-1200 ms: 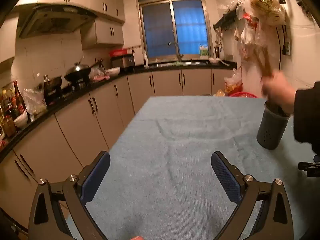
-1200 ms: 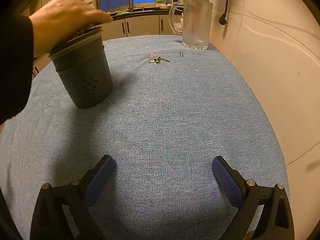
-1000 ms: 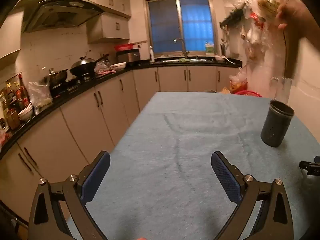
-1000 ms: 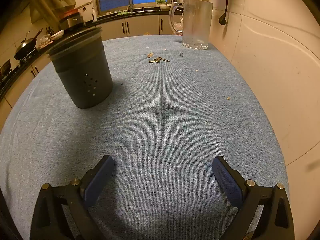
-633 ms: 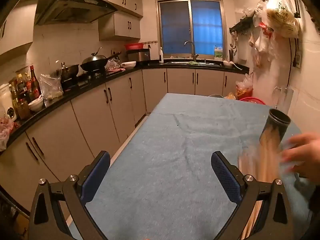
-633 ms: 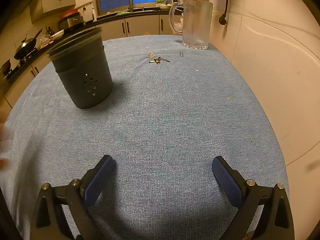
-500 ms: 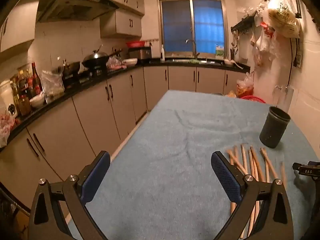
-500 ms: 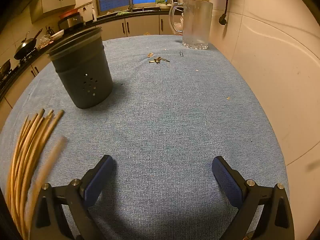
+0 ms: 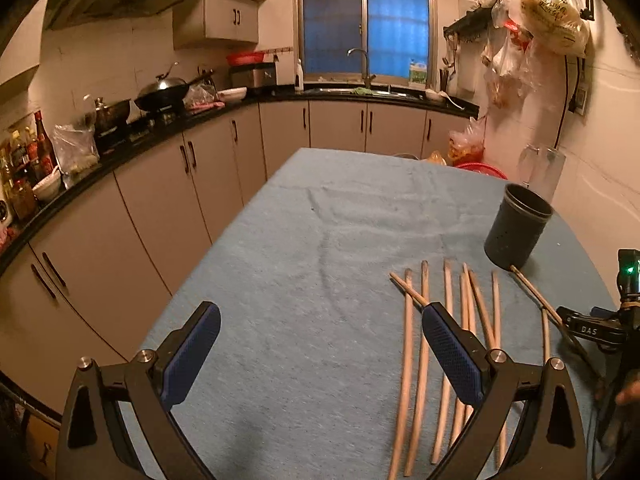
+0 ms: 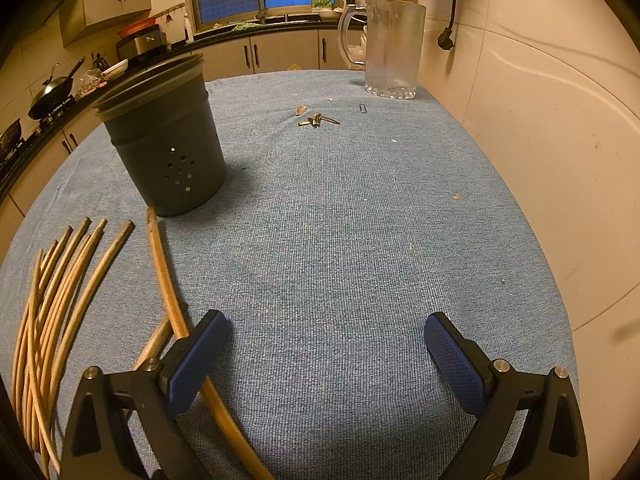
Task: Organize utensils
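Observation:
Several wooden chopsticks [image 9: 448,344] lie spread on the blue cloth, also seen at the left as chopsticks [image 10: 64,280] in the right wrist view. A dark perforated utensil holder [image 9: 516,228] stands upright and empty just beyond them; it shows as the holder [image 10: 164,148] in the right wrist view. My left gripper [image 9: 320,344] hangs open above the cloth, its right finger over the chopsticks. My right gripper [image 10: 326,344] is open too, with one chopstick [image 10: 168,280] running under its left finger. Nothing is held.
The table cloth [image 10: 340,220] covers the table, with a wall close on its right. A glass pitcher [image 10: 394,48] stands at the far end, small scraps [image 10: 318,120] near it. Kitchen cabinets [image 9: 160,200] line the left side. The right gripper's body [image 9: 600,328] shows at right.
A hand took the chopsticks out of the holder, then laid them on the cloth beside it and withdrew. Both grippers stayed open; the left one rose and shifted slightly.

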`<state>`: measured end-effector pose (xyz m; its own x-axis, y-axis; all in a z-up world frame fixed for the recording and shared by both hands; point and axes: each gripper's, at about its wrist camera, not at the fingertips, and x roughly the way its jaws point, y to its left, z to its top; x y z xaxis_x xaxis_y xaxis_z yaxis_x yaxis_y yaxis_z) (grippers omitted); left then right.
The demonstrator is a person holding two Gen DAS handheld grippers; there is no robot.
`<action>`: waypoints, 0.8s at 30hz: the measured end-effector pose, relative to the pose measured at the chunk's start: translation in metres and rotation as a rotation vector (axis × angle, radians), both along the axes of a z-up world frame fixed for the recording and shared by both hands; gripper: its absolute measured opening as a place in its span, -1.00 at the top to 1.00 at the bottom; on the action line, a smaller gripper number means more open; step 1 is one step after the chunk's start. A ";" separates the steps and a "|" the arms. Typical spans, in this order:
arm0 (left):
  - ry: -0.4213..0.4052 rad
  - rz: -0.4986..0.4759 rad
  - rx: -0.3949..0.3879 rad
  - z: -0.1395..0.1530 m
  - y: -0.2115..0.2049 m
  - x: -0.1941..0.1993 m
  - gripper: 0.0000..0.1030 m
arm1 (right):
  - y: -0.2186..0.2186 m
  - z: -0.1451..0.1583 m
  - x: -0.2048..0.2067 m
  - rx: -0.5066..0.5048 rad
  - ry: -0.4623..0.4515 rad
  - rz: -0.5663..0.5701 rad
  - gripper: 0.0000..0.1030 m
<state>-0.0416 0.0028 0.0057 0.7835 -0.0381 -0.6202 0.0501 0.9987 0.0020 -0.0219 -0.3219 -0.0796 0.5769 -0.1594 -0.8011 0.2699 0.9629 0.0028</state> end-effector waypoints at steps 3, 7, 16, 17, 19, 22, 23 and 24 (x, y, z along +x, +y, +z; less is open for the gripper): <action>0.000 -0.005 0.010 0.001 -0.005 -0.003 -0.95 | 0.000 0.000 0.001 0.002 0.001 -0.001 -0.95; -0.012 -0.014 0.031 0.006 -0.009 -0.011 -0.95 | -0.005 0.012 -0.005 0.054 0.028 -0.030 -0.92; -0.032 -0.019 0.062 0.011 -0.015 -0.029 -0.95 | 0.055 0.103 -0.129 -0.035 -0.359 0.051 -0.92; -0.038 -0.024 0.056 0.010 -0.016 -0.033 -0.95 | 0.063 0.104 -0.137 -0.061 -0.372 0.055 -0.92; -0.041 -0.029 0.046 0.009 -0.017 -0.039 -0.95 | 0.081 0.105 -0.155 -0.094 -0.409 0.079 -0.92; -0.040 -0.036 0.046 0.007 -0.021 -0.045 -0.95 | 0.105 0.106 -0.171 -0.141 -0.442 0.123 -0.92; -0.040 -0.038 0.050 0.007 -0.022 -0.047 -0.95 | 0.111 0.106 -0.174 -0.153 -0.452 0.133 -0.92; -0.042 -0.039 0.053 0.007 -0.022 -0.049 -0.95 | 0.118 0.107 -0.179 -0.168 -0.462 0.145 -0.92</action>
<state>-0.0906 -0.0196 0.0124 0.8072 -0.0373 -0.5891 0.0879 0.9945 0.0575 -0.2009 -0.2043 0.0271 0.8903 -0.1563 -0.4276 0.1406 0.9877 -0.0683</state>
